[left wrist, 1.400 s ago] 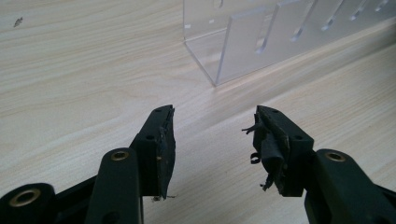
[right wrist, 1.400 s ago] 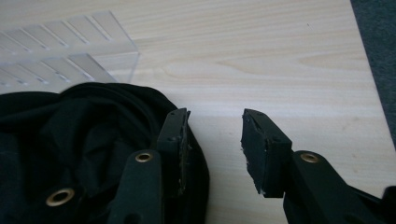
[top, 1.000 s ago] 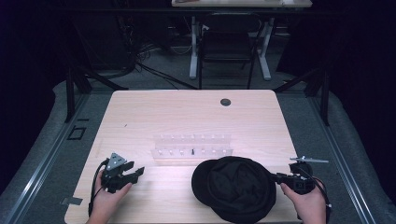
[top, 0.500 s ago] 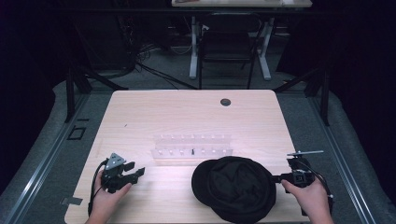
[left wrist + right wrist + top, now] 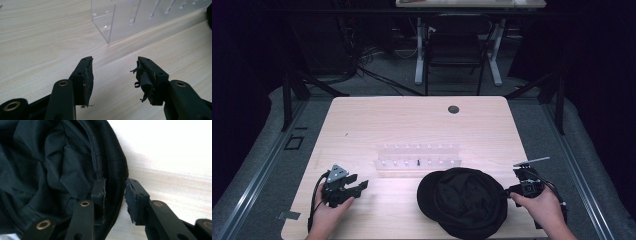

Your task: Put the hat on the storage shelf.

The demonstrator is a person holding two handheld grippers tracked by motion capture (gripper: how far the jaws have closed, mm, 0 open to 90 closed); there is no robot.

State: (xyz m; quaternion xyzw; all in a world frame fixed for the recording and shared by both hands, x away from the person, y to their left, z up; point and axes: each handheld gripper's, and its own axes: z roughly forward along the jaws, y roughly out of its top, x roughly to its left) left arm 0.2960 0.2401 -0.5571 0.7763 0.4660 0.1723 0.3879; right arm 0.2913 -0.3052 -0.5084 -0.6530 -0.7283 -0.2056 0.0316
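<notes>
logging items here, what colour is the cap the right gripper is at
Plain black cap, no visible pattern; it shows best in the high view.

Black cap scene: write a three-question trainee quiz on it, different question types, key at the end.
1. True or false: the right gripper has its jaws set on either side of the rim of the black cap.
2. Multiple choice: what does the left gripper hold? A) the cap B) the clear plastic rack C) nothing
3. Fill in: the rack lies on the wooden table just ____ the cap, as the high view shows it.

Key
1. True; one jaw sits inside the cap, one outside, with the rim between.
2. C; its jaws are apart over bare wood.
3. Beyond, on the far side from the person.
</notes>
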